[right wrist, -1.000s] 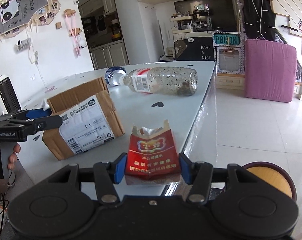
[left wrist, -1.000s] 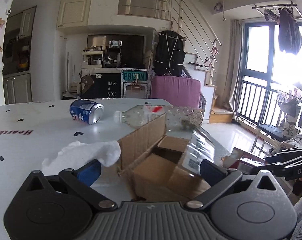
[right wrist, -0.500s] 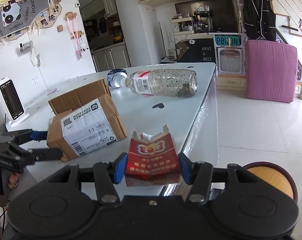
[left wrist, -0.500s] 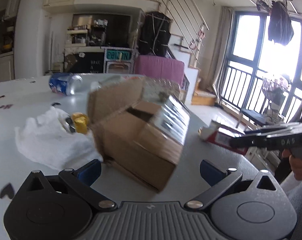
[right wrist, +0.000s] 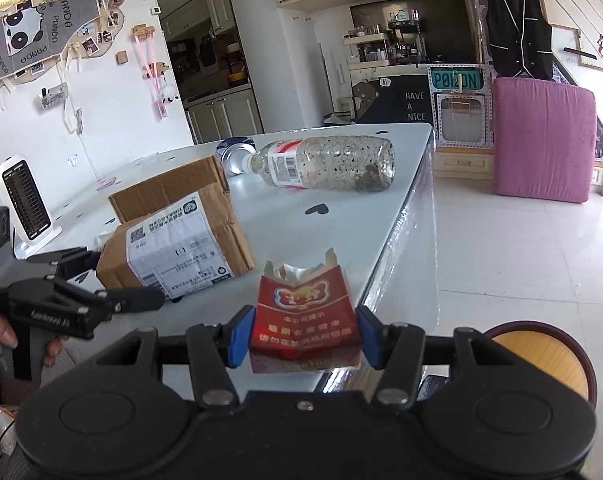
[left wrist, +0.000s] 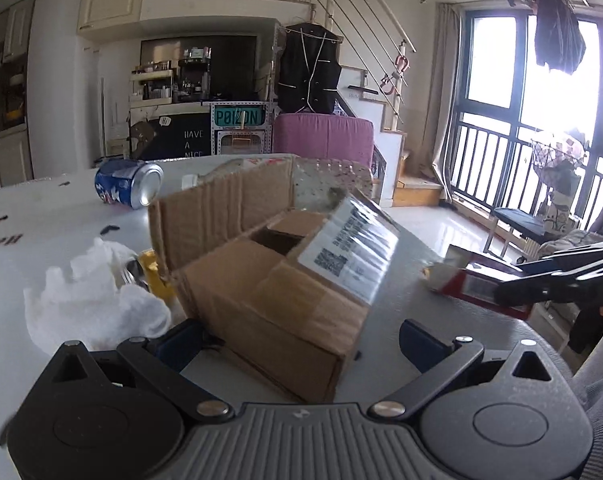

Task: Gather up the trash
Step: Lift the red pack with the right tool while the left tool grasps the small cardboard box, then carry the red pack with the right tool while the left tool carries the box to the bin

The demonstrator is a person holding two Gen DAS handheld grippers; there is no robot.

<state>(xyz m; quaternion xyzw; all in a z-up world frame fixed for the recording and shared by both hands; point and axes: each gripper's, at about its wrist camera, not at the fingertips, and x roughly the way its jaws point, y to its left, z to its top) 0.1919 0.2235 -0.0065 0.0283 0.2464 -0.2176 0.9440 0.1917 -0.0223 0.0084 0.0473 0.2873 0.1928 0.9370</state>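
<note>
Right now my right gripper (right wrist: 303, 334) is clamped on the torn red cigarette pack (right wrist: 304, 312), low centre of the frame. My left gripper (left wrist: 299, 344) stands wide around the brown cardboard box (left wrist: 277, 280); next I judge it should close on the box.

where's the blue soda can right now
The blue soda can lies on its side at the far left of the white table in the left wrist view, behind the cardboard box and beside the neck of the plastic bottle.
</note>
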